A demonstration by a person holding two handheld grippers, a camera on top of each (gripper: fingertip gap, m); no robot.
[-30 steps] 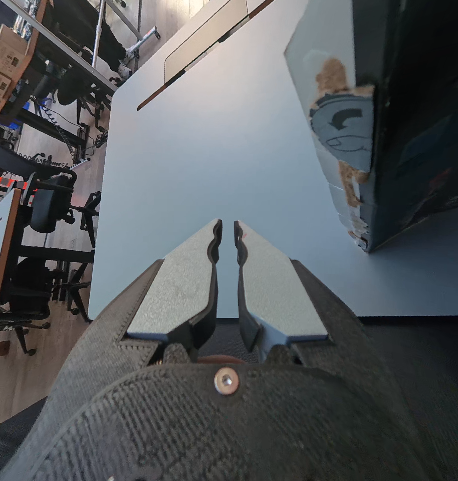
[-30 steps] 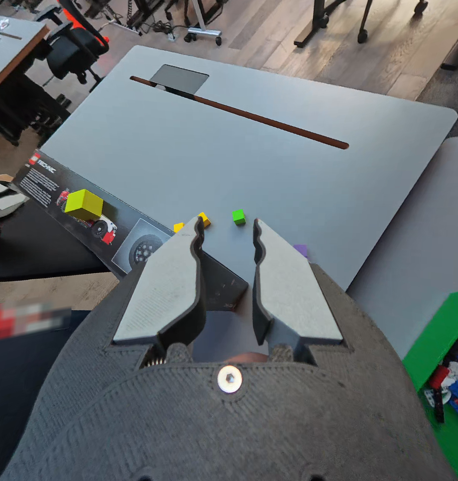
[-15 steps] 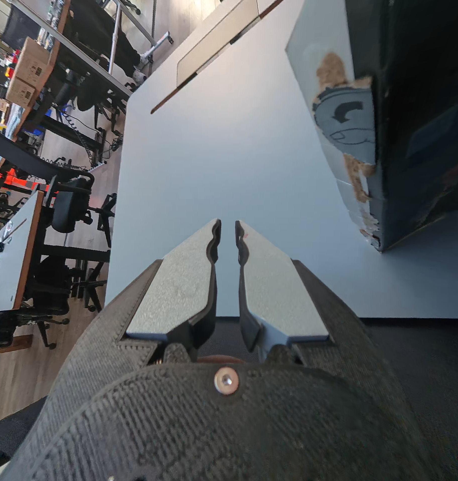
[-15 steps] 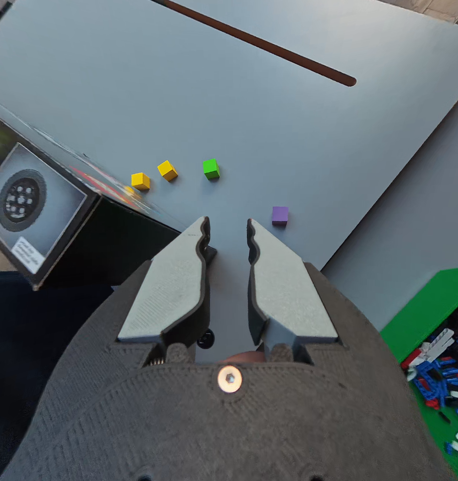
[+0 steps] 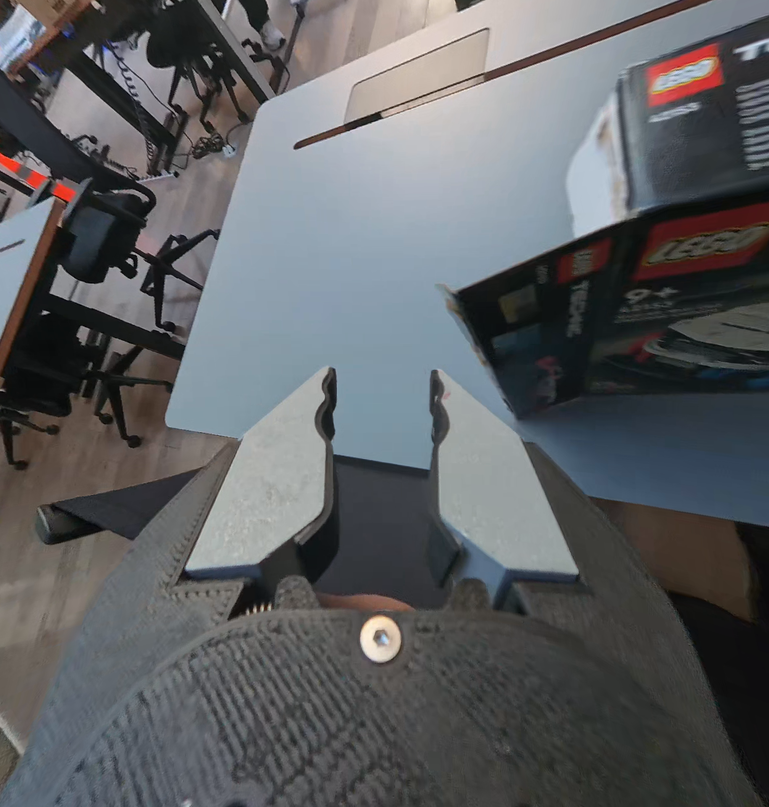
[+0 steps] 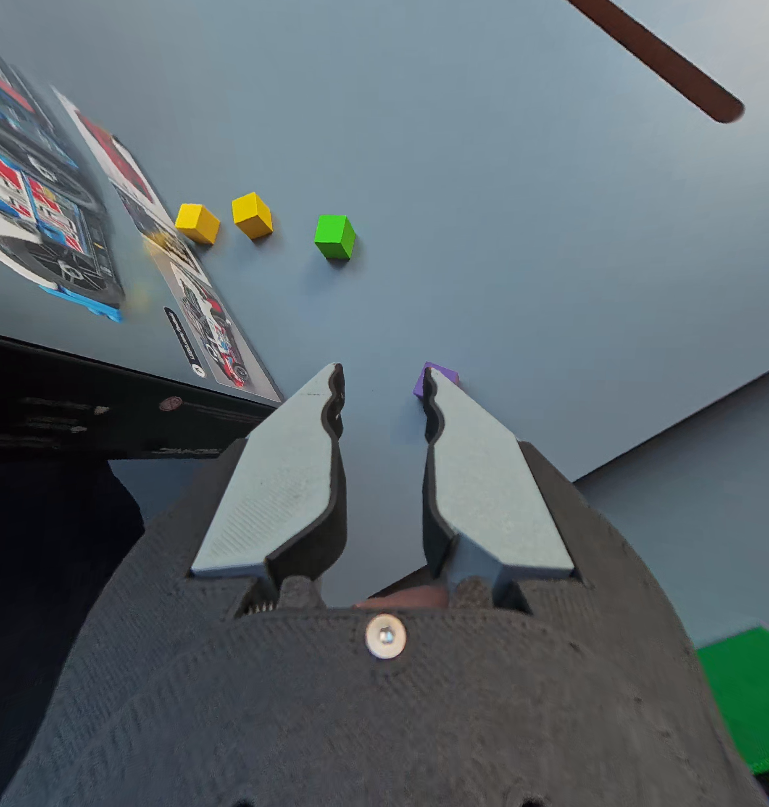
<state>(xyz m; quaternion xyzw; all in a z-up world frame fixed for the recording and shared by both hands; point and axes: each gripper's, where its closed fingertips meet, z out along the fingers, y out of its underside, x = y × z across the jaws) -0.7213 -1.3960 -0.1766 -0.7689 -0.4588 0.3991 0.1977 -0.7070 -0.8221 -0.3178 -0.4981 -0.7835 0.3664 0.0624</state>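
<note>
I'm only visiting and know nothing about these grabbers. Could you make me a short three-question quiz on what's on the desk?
1. How many yellow cubes lie on the table?
2. True or false: the left gripper holds the box.
3. Which cube is partly hidden behind the right gripper? A green cube B purple cube C yellow cube

Key: 1. two; 2. false, it is open and empty; 3. B

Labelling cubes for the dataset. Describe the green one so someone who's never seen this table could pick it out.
On the grey table, beside the big printed toy box, small cubes lie in a loose row. The green cube comes after the two yellow cubes, away from the box. It is the only green one; the purple cube sits apart, behind the open right gripper.
</note>
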